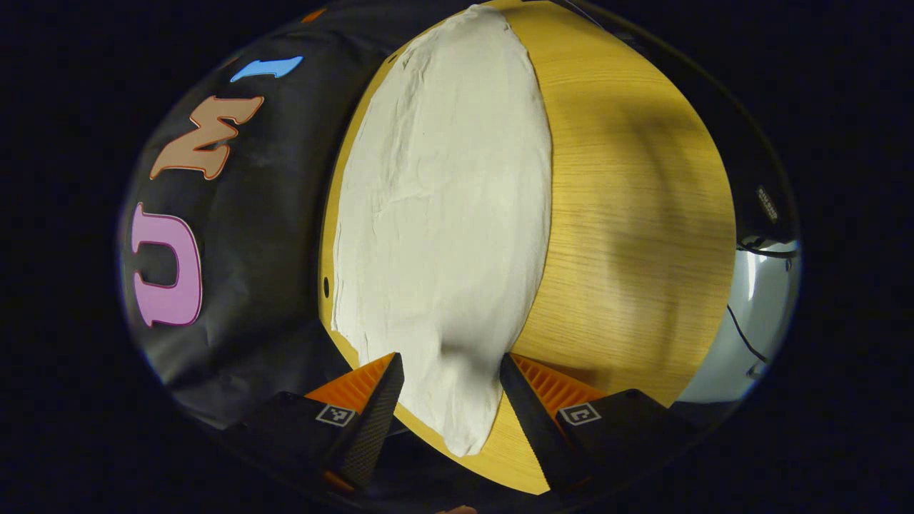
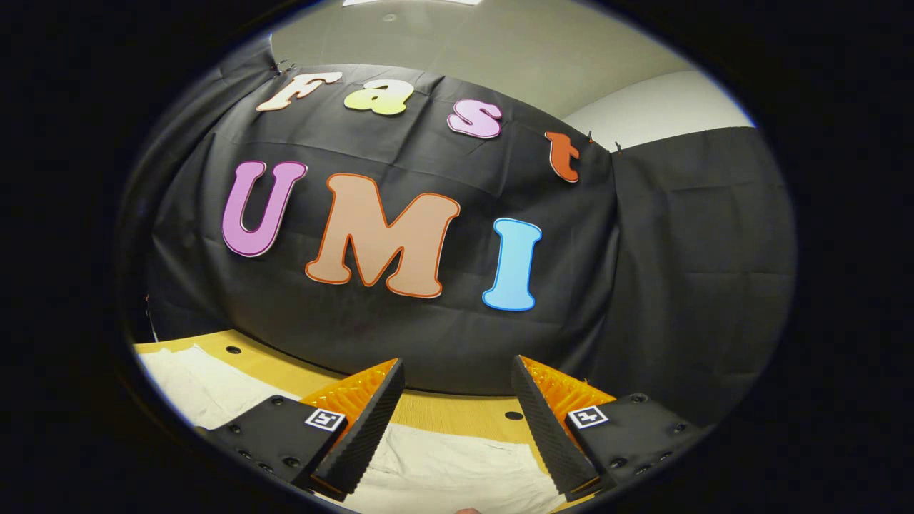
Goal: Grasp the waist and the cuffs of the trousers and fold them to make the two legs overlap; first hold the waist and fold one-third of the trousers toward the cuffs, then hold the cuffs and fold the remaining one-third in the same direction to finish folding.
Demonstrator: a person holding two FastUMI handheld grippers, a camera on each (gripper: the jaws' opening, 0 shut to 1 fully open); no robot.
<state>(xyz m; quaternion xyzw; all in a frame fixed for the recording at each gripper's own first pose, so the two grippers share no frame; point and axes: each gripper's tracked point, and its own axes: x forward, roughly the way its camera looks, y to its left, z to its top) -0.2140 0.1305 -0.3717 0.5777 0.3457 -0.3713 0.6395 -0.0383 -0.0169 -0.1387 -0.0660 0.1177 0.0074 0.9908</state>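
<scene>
Left gripper view has the left gripper point(image 1: 450, 385) spread wide around the trousers' point(image 1: 443, 214) near end on the table point(image 1: 628, 214), unclamped, while the right gripper point(image 2: 455, 400), likewise wide and empty, hovers above the cloth, so I judge the leg-overlap fold not yet begun and closing on the fabric next.

My left tongs point(image 1: 451, 396) carry two wedge-shaped fingers point(image 1: 378, 417) with a fine woven texture on the inner faces and ribbed panels on the outer flanks. Each finger seats in a matte block bearing a small square black-and-white marker point(image 1: 335, 415). My right tongs point(image 2: 457, 421) are of the same build: tapered textured fingers point(image 2: 364, 435), ribbed flanks, one square marker point(image 2: 325, 419) per block. On these blocks I see round screw heads point(image 2: 291, 462) set along the upper faces.
</scene>
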